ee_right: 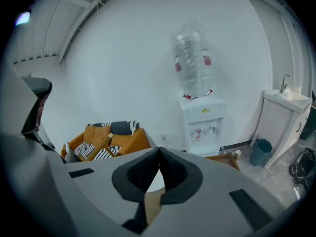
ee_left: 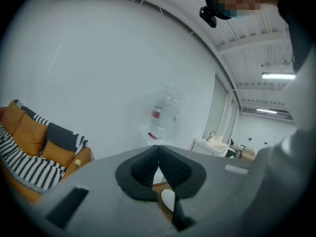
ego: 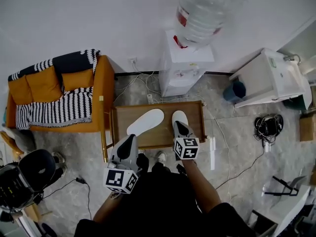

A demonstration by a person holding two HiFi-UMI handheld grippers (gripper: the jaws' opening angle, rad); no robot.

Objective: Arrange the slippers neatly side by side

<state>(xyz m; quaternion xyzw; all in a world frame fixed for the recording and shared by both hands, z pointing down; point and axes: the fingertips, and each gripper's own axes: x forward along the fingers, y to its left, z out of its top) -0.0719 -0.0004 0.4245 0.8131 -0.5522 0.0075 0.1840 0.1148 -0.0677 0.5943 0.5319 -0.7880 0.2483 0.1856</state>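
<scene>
On the wooden table (ego: 193, 113) the left slipper (ego: 145, 121) lies tilted beside the straighter right slipper (ego: 179, 116), while the left gripper (ego: 131, 139) and right gripper (ego: 178, 127) are both clenched and empty, so the next step probably calls for opening one and turning the tilted slipper parallel.

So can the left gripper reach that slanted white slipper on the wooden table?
Probably yes. The left gripper hangs close to the near end of the slanted slipper, and nothing shows between them on the wooden table. Its jaws are shut, though, so they would have to open first.
</scene>
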